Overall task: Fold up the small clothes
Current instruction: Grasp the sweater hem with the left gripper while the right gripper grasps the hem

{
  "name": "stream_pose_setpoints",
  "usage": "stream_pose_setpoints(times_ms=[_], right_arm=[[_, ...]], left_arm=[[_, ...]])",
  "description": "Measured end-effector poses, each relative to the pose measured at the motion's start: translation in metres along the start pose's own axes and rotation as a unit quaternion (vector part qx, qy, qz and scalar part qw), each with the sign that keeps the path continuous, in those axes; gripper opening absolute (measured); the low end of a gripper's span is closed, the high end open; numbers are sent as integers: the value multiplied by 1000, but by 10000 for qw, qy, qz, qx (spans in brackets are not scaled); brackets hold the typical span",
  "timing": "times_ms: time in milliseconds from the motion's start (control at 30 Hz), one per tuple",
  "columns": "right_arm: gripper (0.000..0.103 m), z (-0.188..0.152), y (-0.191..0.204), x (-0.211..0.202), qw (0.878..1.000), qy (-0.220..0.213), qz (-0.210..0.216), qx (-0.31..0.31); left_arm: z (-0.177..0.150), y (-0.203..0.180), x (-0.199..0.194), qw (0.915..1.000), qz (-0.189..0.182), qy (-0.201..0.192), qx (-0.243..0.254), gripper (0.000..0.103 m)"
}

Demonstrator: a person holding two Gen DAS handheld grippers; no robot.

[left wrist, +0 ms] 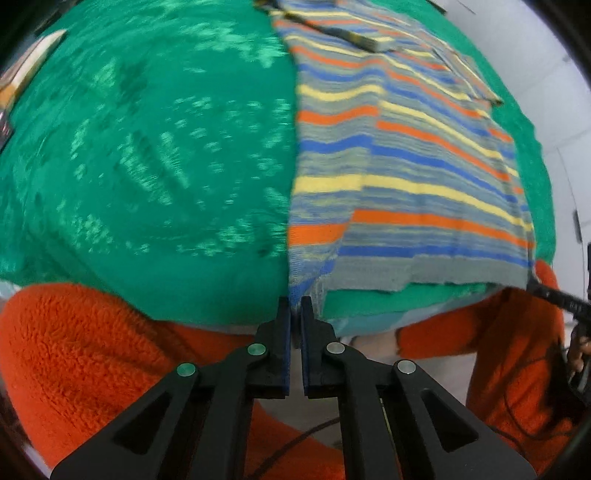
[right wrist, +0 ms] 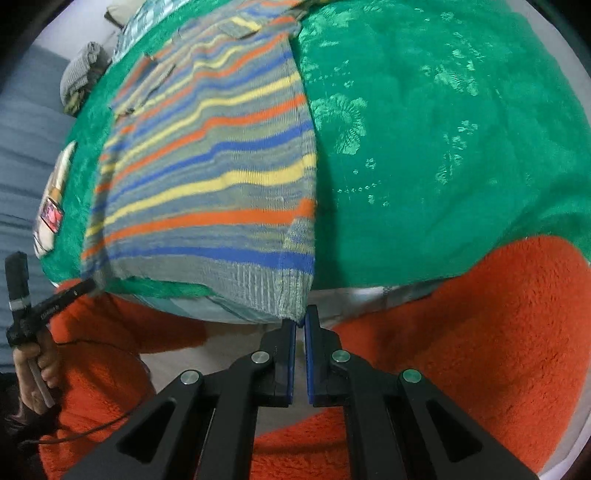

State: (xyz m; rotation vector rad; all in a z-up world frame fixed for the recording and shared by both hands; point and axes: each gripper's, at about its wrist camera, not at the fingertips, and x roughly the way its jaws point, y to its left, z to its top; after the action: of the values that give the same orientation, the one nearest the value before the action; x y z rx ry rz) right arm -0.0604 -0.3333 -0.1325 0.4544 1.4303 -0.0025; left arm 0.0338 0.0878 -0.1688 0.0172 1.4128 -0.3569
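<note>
A striped knit sweater (left wrist: 406, 166) in grey, blue, yellow and orange lies flat on a green textured cover (left wrist: 147, 147). My left gripper (left wrist: 295, 306) is shut on the near left corner of its hem, at the cover's front edge. In the right wrist view the same sweater (right wrist: 207, 177) spreads to the left, and my right gripper (right wrist: 301, 315) is shut on the near right corner of its ribbed hem. One side of the sweater is folded over its body. The other gripper shows at the edge of each view, right gripper (left wrist: 554, 297) and left gripper (right wrist: 66, 293).
The person's orange fleece clothing (left wrist: 74, 350) fills the space below the cover's front edge. A boxed item (right wrist: 55, 192) lies on the cover's left rim, and a grey bundle of cloth (right wrist: 79, 72) sits beyond it. A dark strip (left wrist: 351, 35) rests across the sweater's far end.
</note>
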Motion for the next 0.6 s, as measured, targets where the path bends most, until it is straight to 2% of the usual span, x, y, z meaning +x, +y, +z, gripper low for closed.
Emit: stream_pose_setpoints(times_ms=[100, 233, 367, 500, 533, 600], right_arm=[[4, 1, 2, 1, 10000, 18, -81, -40], [4, -2, -1, -14, 9999, -95, -93, -26], [0, -3, -17, -2, 9994, 42, -318, 122], [0, 0, -26, -4, 9996, -3, 139, 244], [4, 0, -26, -11, 9996, -136, 164, 184], [41, 3, -25, -25, 9986, -441, 296, 79]], left_arm=[[-6, 10, -15, 9996, -192, -107, -191, 1], [-10, 25, -23, 9992, -83, -89, -377, 1], [-7, 12, -8, 9998, 134, 80, -86, 1], [-3, 7, -11, 9999, 10, 6, -103, 1], [-2, 9, -12, 9999, -53, -22, -158, 1], [-1, 11, -13, 9997, -123, -31, -206, 1]])
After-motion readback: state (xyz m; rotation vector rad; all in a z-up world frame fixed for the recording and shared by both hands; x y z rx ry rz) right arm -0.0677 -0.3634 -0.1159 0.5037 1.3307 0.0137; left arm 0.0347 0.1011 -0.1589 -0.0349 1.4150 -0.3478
